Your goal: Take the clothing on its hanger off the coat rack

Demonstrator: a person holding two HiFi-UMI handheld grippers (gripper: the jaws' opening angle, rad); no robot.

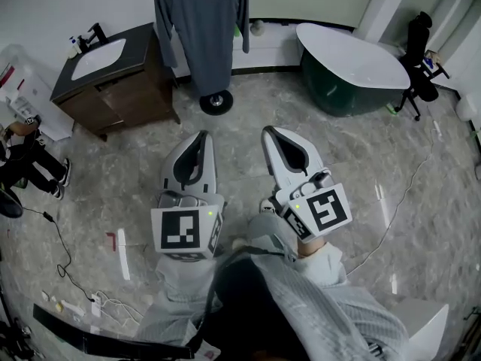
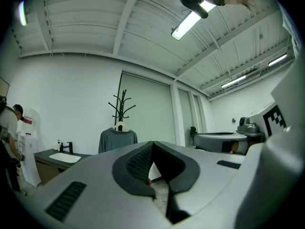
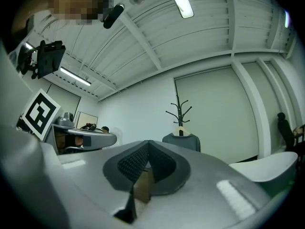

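Note:
A grey long-sleeved top (image 1: pixel 203 28) hangs on a wooden hanger (image 2: pixel 119 127) from a black coat rack (image 2: pixel 122 104) at the far wall. The rack's round base (image 1: pixel 216 101) stands on the marble floor. The top (image 3: pixel 181 141) and rack (image 3: pixel 179 111) also show ahead in the right gripper view. My left gripper (image 1: pixel 201 137) and right gripper (image 1: pixel 270 132) are held side by side well short of the rack, both pointing toward it. Both are shut with nothing between their jaws.
A dark wooden vanity with a white sink (image 1: pixel 98 57) stands left of the rack. A green and white bathtub (image 1: pixel 353 66) lies to the right. A black office chair (image 1: pixel 421 59) is at far right. A person (image 1: pixel 30 156) sits at far left. Cables (image 1: pixel 68 262) run over the floor.

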